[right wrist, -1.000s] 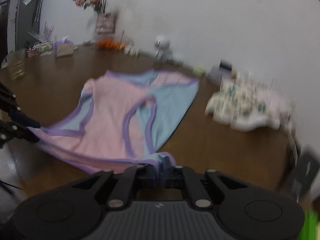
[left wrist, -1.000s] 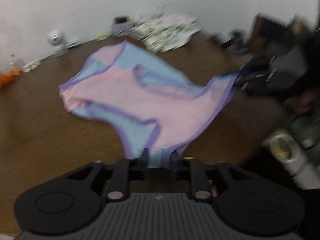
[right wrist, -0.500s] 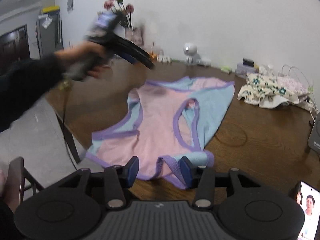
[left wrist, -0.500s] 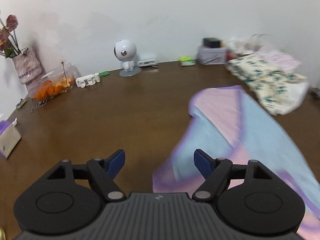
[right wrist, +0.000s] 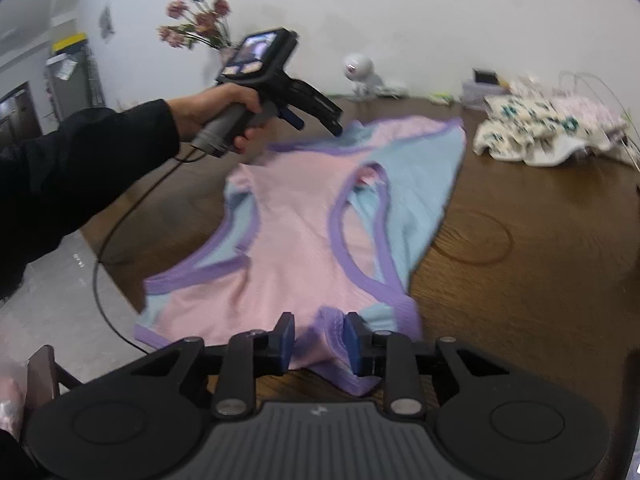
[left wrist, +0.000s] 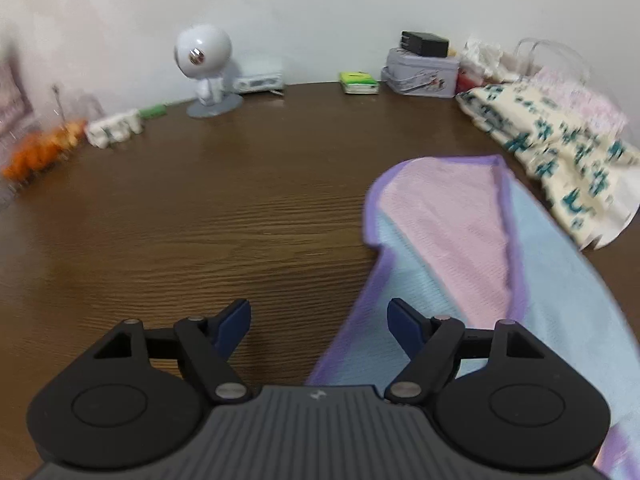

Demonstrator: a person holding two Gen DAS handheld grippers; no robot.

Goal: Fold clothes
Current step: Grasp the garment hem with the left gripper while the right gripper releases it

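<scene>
A pink-and-blue garment (right wrist: 304,232) is seen spread on the wooden surface (right wrist: 520,280), its purple-edged strap between the closing jaws of the right gripper (right wrist: 319,340), lower centre (the left gripper (left wrist: 319,322) is held wide open, empty).

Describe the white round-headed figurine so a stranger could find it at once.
Start at the brown wooden table and follow its far edge along the white wall. The white round-headed figurine stands there on a grey disc base, beside a small white box. Nothing else nearby has its ball-shaped head.
</scene>
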